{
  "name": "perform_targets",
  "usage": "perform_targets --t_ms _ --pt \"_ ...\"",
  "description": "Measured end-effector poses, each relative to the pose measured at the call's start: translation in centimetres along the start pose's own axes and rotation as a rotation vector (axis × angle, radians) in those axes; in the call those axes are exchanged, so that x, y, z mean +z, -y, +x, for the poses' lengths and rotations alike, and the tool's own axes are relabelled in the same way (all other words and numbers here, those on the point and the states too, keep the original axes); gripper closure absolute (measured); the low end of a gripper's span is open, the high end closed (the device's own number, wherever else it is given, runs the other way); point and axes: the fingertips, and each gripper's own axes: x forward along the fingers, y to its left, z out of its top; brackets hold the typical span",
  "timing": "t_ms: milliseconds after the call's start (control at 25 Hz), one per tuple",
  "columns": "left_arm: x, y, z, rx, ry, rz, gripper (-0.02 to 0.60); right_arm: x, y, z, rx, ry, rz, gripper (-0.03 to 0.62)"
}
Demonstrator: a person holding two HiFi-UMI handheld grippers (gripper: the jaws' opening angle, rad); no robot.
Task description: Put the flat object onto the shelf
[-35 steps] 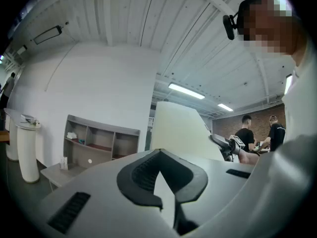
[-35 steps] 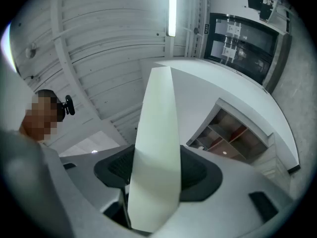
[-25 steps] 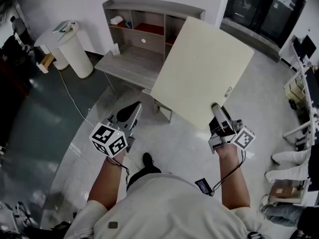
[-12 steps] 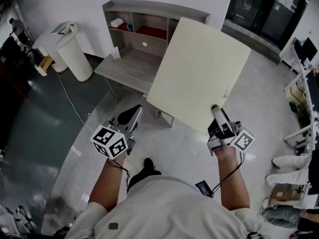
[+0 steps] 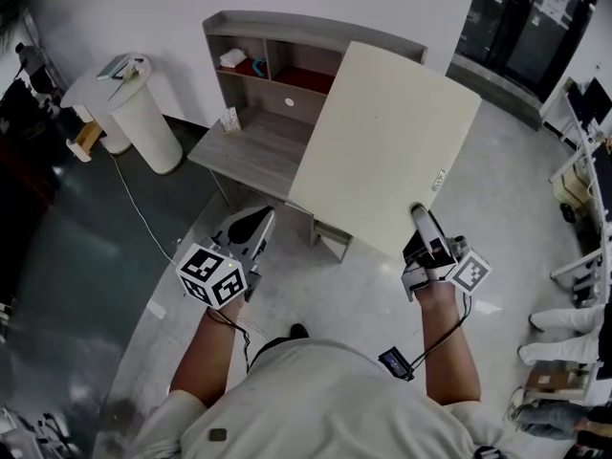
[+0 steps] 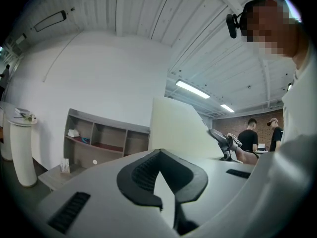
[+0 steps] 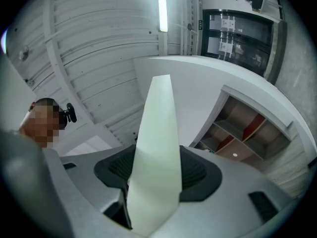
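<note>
Gripped the cream flat panel [image 5: 387,146] by its near edge in the right gripper [image 5: 418,216], raised tilted over the bench [image 5: 251,143], short of the shelf [image 5: 287,65]. Had the left gripper [image 5: 251,226] closed on nothing. Likely called for levelling it first, far corners clear of the uprights

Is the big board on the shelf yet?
Not yet. Done: the board is lifted off the floor, with the right gripper shut on its near edge. In hand: it hangs tilted in the air in front of the shelf. The left gripper is shut and holds nothing. Left to do: carry the board over and set it on the shelf.
</note>
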Motion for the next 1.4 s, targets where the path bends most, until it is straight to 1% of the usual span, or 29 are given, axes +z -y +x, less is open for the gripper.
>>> perform_targets --t_ms 160,360,560,760,1120,1400 --pt "1.4 -3.8 0.6 -0.020 -0.004 0.009 0.566 -0.3 0.9 3.4 -0.012 0.023 -0.014 0.316" --pt "2.5 -6.9 1.5 -0.042 0.001 0.015 0.566 -0.7 1.9 6.2 -0.025 0.029 -0.035 0.316" --pt "2.6 -8.5 3.1 -0.056 0.000 0.016 0.566 -0.7 3.6 7.9 -0.033 0.029 -0.037 0.316" --pt "2.4 -9.8 5.3 -0.052 -0.009 0.017 0.566 0.2 6.0 9.3 -0.031 0.026 -0.031 0.316" --pt "2.6 -13.7 12.3 -0.020 -0.015 0.024 0.566 3.6 13.1 13.2 -0.014 0.011 -0.018 0.315" --pt "3.3 -15.9 20.1 -0.006 -0.004 0.029 0.566 8.2 19.0 16.3 0.016 -0.003 -0.024 0.316"
